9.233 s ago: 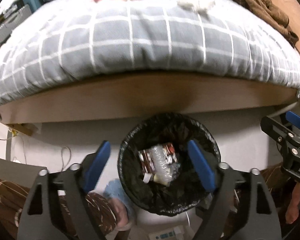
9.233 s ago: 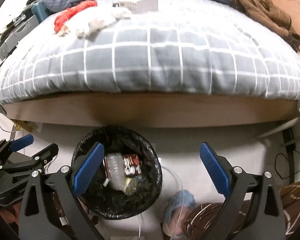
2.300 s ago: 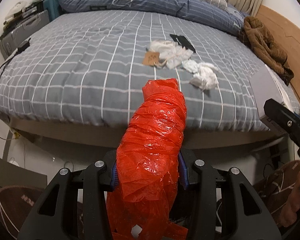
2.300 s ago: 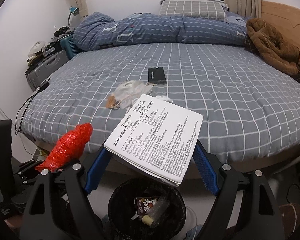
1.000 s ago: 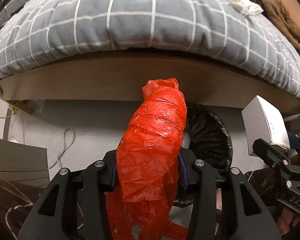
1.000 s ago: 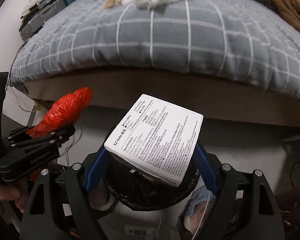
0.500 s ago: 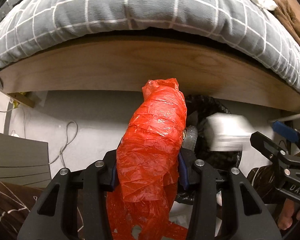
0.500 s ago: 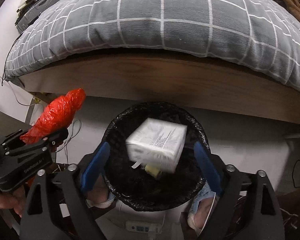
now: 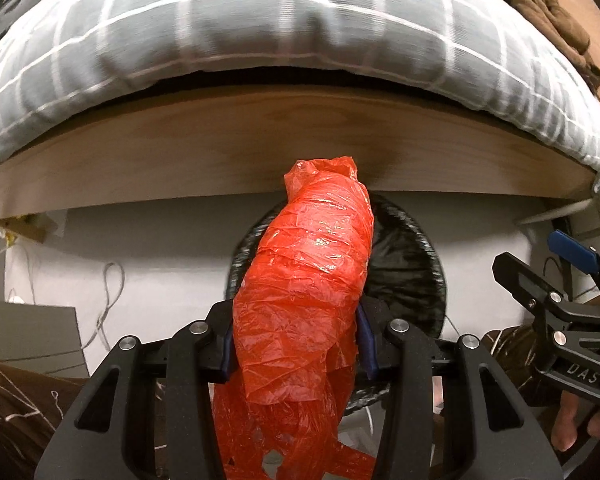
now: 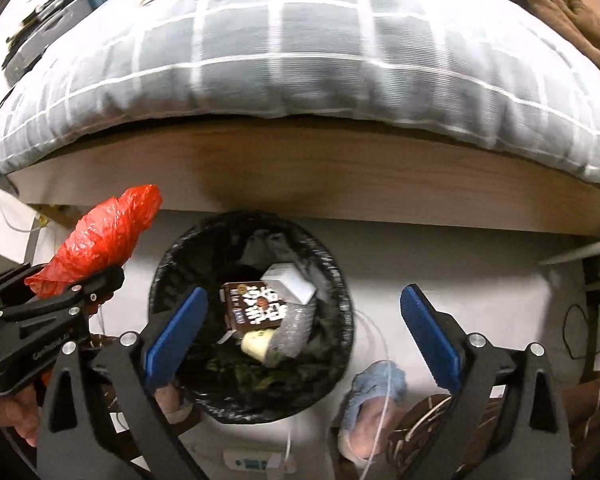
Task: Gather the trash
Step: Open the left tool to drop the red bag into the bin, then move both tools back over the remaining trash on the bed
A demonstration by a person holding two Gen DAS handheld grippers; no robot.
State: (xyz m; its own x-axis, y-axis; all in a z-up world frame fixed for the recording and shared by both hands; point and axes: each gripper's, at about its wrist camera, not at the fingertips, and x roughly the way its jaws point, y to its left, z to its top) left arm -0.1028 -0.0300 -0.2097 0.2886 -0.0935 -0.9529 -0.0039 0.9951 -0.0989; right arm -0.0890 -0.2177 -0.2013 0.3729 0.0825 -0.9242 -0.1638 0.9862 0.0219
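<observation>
Bag (image 9: 308, 280), red plastic, pinched in my left tongs (image 9: 296, 344) above the bin (image 10: 252, 316); my right tongs (image 10: 304, 332), just opened wide, hold nothing.

**Two cameras looking down at the bin**

Each camera sits on a gripper and looks steeply down, close to the floor. The left one has the bin (image 9: 404, 264) at the middle of the frame, partly behind a red bag (image 9: 308, 280). The right one has the bin (image 10: 172, 256) at lower middle. Both share the bin, the bed (image 9: 260, 32) across the top, and the wooden bed side (image 10: 300, 168).
</observation>
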